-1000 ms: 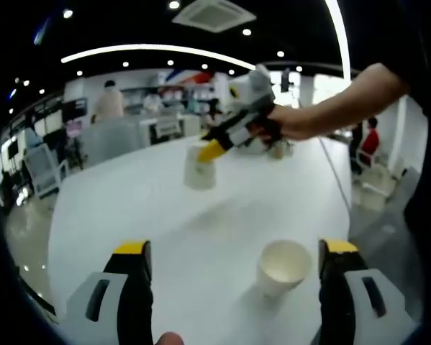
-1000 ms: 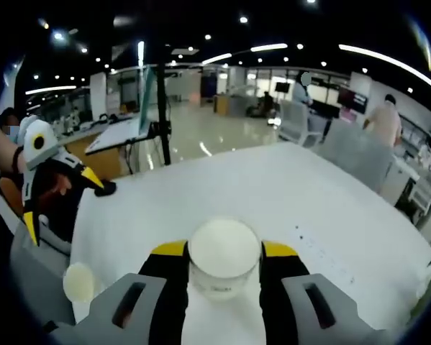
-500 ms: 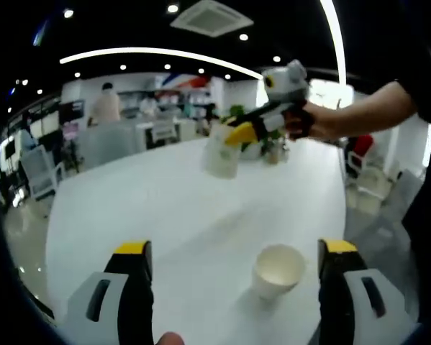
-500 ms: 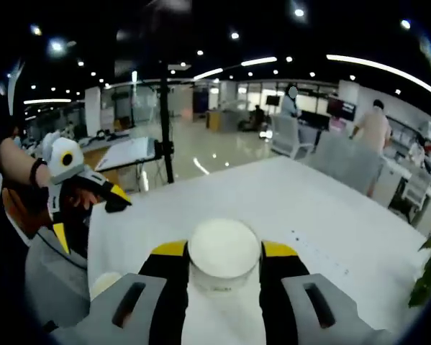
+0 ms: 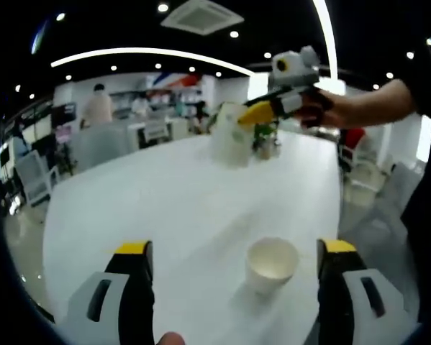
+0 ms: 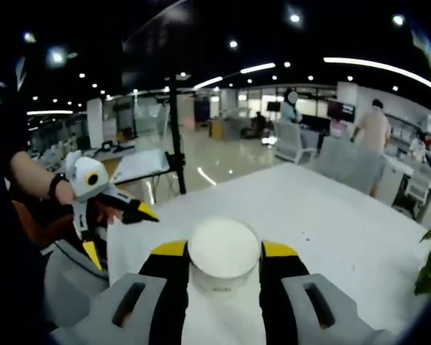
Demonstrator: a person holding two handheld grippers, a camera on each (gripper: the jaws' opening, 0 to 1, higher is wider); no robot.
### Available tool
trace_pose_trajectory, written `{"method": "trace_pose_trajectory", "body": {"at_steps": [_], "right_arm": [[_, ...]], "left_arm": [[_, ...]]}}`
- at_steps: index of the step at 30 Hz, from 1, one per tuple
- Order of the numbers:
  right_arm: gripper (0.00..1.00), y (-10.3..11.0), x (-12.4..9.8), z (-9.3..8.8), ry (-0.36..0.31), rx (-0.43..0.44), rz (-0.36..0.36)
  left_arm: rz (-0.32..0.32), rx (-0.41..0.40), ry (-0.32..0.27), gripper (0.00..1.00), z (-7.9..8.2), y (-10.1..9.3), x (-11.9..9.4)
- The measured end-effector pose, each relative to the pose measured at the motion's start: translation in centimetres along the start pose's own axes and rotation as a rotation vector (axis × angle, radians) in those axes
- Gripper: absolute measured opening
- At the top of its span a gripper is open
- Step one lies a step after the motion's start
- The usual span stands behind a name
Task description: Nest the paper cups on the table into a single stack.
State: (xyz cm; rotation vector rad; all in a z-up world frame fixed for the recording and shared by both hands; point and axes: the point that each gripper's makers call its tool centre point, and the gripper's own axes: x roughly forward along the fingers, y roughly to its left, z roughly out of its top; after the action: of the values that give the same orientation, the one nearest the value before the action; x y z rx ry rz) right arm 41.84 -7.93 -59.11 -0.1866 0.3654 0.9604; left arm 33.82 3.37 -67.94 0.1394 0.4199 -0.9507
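A white paper cup point(image 5: 271, 264) stands upright and empty on the white table point(image 5: 165, 201), between the wide-open jaws of my left gripper point(image 5: 234, 277) and nearer the right jaw. My right gripper point(image 5: 245, 118) comes in from the upper right, held by a hand, and is shut on a second white cup point(image 5: 228, 140) in the air above the table's far part. In the right gripper view that cup point(image 6: 224, 251) sits upright between the jaws of the right gripper point(image 6: 224, 260), its rim toward the camera. At the left of that view my left gripper point(image 6: 121, 231) stands open.
The long table point(image 6: 330, 215) runs away from both cameras. A potted plant point(image 5: 264, 140) stands at its far end. A black tripod pole point(image 6: 178, 144) rises beyond the table edge. Office chairs point(image 6: 294, 140) and standing people are in the background.
The right gripper has carried its cup up and to the right in the left gripper view. In the right gripper view the left gripper sits nearer the centre, and the standing cup has gone out of sight.
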Motion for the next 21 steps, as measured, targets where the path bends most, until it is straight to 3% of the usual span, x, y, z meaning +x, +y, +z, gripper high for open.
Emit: {"method": "trace_pose_trajectory", "body": {"at_steps": [17,21], "right_arm": [[0.34,4.1,-2.7,1.1,-0.076,0.044,-0.02],[0.34,4.6,-3.2,1.3,-0.093,0.086,-0.026]], "left_arm": [[-0.031,-0.015,-0.012,0.92,-0.4,-0.4,-0.3],[-0.041,-0.014,-0.007,0.92,-0.5,-0.6,-0.3]]}}
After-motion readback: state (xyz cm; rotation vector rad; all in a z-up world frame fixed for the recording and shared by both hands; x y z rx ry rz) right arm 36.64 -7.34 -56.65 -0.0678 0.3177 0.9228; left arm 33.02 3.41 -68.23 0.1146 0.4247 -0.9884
